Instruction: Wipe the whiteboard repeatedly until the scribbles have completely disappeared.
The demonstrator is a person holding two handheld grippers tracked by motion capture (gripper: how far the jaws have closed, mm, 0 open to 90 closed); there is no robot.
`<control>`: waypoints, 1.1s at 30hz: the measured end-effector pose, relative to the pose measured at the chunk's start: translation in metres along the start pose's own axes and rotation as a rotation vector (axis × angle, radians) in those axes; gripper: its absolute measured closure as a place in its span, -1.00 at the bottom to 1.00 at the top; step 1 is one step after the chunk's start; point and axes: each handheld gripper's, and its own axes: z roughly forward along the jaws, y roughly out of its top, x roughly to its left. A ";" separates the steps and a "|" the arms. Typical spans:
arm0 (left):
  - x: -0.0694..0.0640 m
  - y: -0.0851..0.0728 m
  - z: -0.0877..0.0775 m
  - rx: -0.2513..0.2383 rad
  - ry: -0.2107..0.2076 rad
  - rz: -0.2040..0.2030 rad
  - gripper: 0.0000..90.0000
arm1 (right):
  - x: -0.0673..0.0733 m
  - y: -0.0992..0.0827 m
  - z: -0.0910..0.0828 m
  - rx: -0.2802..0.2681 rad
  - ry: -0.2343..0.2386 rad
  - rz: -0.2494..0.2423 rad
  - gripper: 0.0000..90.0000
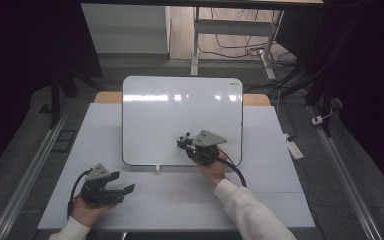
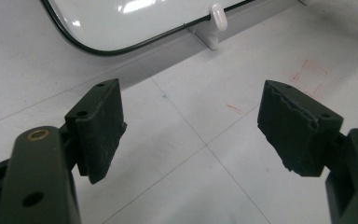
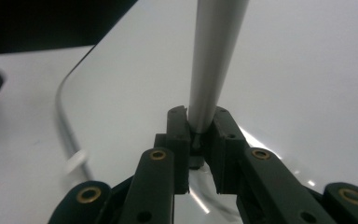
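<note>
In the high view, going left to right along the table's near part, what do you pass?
Left gripper, fingers open, then the small white clip at the whiteboard's lower edge, then the right gripper, fingers shut on a grey pen over the whiteboard.

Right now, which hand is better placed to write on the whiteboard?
The right. Its tongs are shut on a grey pen and sit over the whiteboard. The left tongs stand open, holding nothing, on the table short of the board.
</note>
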 end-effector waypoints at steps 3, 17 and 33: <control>0.000 0.000 -0.001 -0.002 0.001 0.001 -0.47 | 0.000 0.001 0.001 0.004 0.000 -0.020 0.75; 0.000 0.000 0.000 -0.001 0.002 0.002 -0.47 | -0.014 0.014 0.006 -0.049 -0.057 0.018 0.75; 0.001 0.000 0.000 -0.001 0.002 -0.004 -0.47 | -0.013 0.013 0.003 -0.032 -0.048 0.014 0.75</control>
